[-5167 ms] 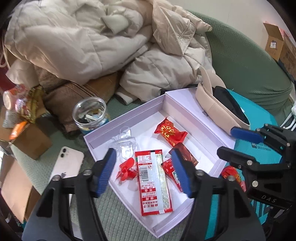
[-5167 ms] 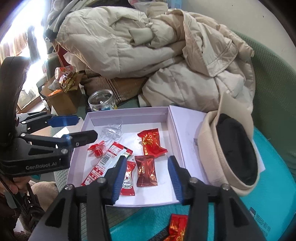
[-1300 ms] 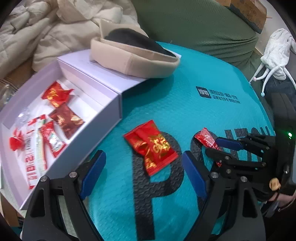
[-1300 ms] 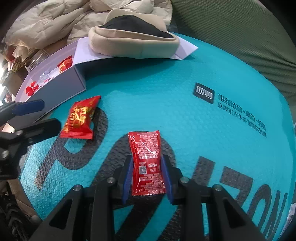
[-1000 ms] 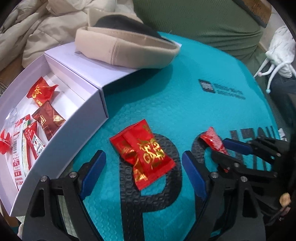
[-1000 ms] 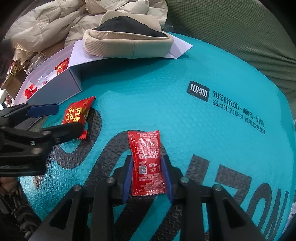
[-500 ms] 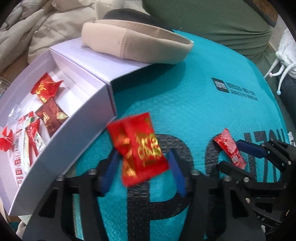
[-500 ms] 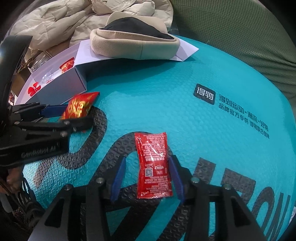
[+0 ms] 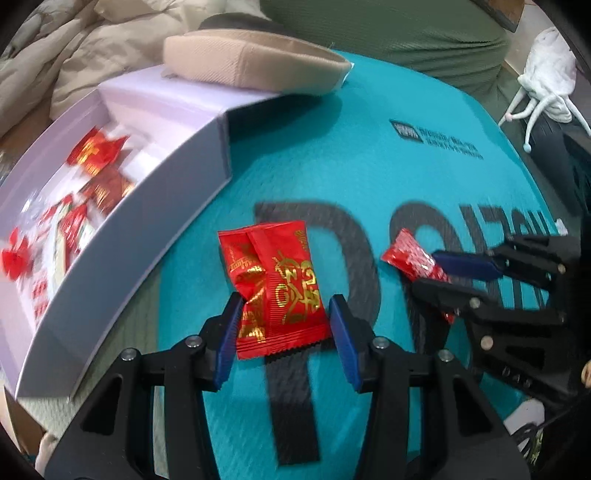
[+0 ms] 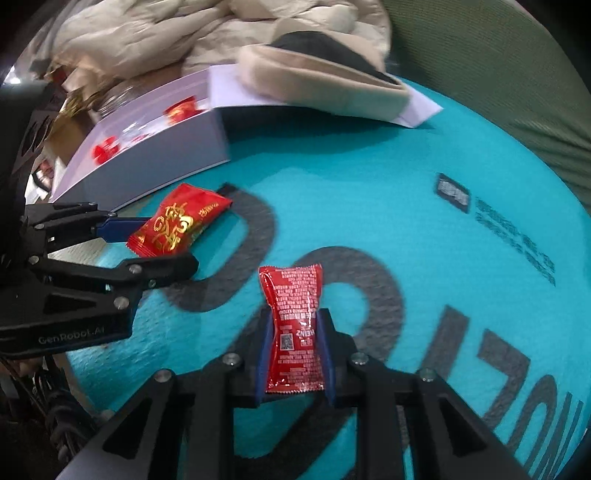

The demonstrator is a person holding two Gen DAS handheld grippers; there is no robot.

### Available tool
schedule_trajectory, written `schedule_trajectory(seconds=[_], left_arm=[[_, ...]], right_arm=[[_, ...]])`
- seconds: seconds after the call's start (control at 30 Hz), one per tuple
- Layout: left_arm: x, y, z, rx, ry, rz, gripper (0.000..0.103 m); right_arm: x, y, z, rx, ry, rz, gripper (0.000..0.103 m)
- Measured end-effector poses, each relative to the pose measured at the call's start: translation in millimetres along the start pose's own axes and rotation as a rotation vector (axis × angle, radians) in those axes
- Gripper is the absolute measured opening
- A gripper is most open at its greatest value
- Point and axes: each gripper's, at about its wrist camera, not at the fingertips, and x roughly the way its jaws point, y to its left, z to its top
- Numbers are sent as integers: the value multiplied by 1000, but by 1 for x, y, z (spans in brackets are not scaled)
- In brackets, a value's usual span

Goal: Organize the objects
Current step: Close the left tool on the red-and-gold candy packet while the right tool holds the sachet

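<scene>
My left gripper [image 9: 286, 336] is shut on a red snack packet with gold print [image 9: 273, 280], holding it by its lower end above the teal mat [image 9: 369, 166]. In the right wrist view that left gripper [image 10: 166, 242] and the snack packet [image 10: 177, 225] sit at the left, near the box. My right gripper [image 10: 293, 354] is shut on a red ketchup sachet [image 10: 293, 317], which stands up between the blue pads. The left wrist view shows the right gripper [image 9: 424, 271] and the sachet [image 9: 406, 254] at the right. An open white box [image 9: 129, 251] at the left holds several red sweets and sachets.
A beige hat [image 9: 251, 59] rests on the box's flap, with pale jackets [image 10: 184, 33] heaped behind. A green sofa back [image 9: 388, 33] rises beyond the mat. A white soft toy [image 9: 546, 85] lies at the far right. Cardboard boxes [image 10: 70, 125] stand past the white box.
My left gripper closed on the snack packet and lifted it off the mat. The right gripper loosened briefly around the ketchup sachet, then closed on it again. Both moved slightly sideways.
</scene>
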Motion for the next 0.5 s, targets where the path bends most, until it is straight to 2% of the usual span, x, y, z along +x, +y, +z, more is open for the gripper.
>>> schedule_trajectory(seconds=[0.23, 0.5], left_arm=[[-22, 19, -28, -68, 12, -48, 45], [-32, 26, -42, -68, 29, -56, 46]], right_arm=[[-3, 28, -5, -49, 18, 37, 24], [-6, 42, -16, -73, 41, 3, 28]])
